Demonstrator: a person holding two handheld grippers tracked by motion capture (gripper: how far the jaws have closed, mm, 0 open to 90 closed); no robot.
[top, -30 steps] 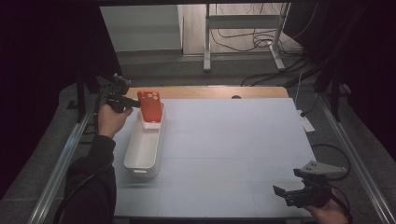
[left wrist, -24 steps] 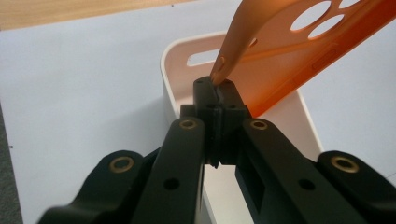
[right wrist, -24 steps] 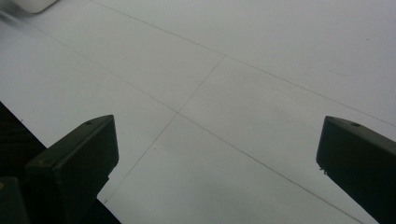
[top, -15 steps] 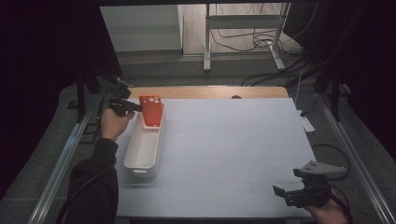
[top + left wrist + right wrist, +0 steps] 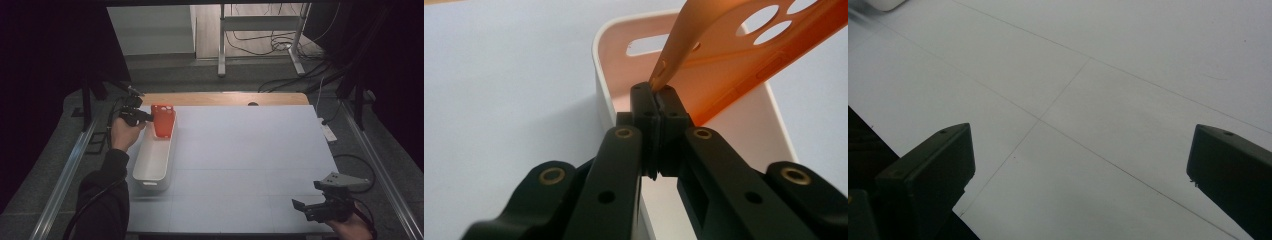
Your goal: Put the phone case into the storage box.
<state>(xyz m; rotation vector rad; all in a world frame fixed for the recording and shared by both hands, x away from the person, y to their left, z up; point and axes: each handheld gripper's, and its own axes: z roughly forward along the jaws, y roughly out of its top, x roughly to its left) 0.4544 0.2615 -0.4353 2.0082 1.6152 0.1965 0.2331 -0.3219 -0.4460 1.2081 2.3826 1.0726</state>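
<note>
Orange phone case held over the tray's far end

At the bench's left edge, the left gripper (image 5: 145,117) has its fingers clamped on the rim of a translucent orange plastic phone case (image 5: 163,120), above the long white plastic tray (image 5: 150,165); wide bare white bench (image 5: 250,150) stretches right to the right gripper (image 5: 307,207), fingers spread apart.

At nine o'clock the left gripper (image 5: 146,117) pinches an orange phone case (image 5: 163,120) over the white tray (image 5: 150,165). The right gripper (image 5: 300,206) waits at five o'clock, jaws apart.
</note>
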